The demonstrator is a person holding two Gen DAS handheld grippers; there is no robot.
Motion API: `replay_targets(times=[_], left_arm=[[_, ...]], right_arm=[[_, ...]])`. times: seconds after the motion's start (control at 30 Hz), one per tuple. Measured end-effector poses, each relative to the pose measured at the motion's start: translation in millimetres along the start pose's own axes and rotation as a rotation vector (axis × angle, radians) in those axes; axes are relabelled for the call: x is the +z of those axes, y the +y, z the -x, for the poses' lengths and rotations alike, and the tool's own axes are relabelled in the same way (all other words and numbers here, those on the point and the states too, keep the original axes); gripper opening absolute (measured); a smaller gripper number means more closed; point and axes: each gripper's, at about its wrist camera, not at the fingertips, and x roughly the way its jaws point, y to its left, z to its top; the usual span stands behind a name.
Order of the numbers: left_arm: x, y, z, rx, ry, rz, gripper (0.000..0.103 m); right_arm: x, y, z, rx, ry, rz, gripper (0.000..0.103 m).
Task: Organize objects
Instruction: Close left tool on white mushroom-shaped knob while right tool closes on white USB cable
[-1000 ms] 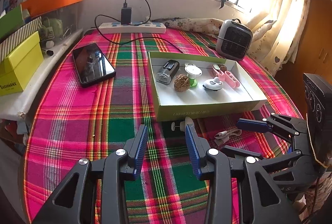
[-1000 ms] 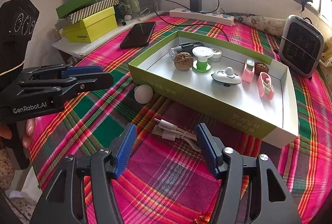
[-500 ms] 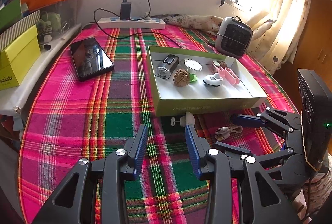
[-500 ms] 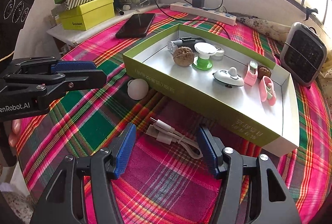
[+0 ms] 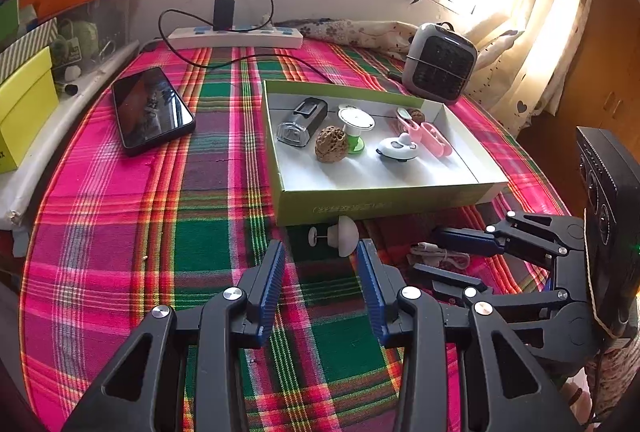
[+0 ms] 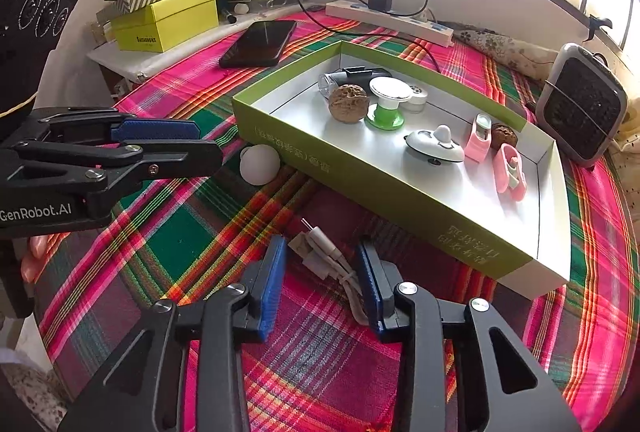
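Right gripper (image 6: 320, 272): jaws spread, straddling the coiled white USB cable (image 6: 328, 260), blue pads either side, nothing pinched; can't tell if a pad touches it. Cable lies on the plaid tablecloth (image 6: 168, 240), just outside the long front wall of the green box (image 6: 360, 184), toward its right half.

Left gripper (image 5: 320, 268): jaws also spread, holding nothing, pointed at the white knob-shaped piece (image 5: 340, 234). That piece sits on its side right against the green box's front wall, left of the cable.

Inside the green box: black-and-clear device (image 5: 302, 122) at the back left, walnut (image 5: 331, 144) just in front of it, green-and-white spool (image 5: 355, 124) beside the walnut, white saucer-shaped item (image 5: 398, 148) mid-box, pink pieces (image 5: 430, 136) to its right.

Left of the box, well apart: black phone (image 5: 150, 110), face up. Behind the box: white power strip (image 5: 236, 38) with a charger plugged in. Beyond its right rear corner: small grey heater (image 5: 440, 62).
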Motion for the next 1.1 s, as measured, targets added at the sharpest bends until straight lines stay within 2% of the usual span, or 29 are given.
replay_targets(times=[0.27, 0.63, 1.1], left_arm=[[4, -5, -15, 0.003, 0.021, -0.008, 0.036], [8, -13, -34, 0.054, 0.034, -0.01, 0.036], [9, -16, -32, 0.081, 0.012, -0.025, 0.03]], right_arm=[[-4, -6, 3, 0.015, -0.002, -0.043, 0.035], [-7, -16, 5, 0.012, -0.018, -0.093, 0.035], [-7, -21, 6, 0.024, -0.03, -0.106, 0.035]])
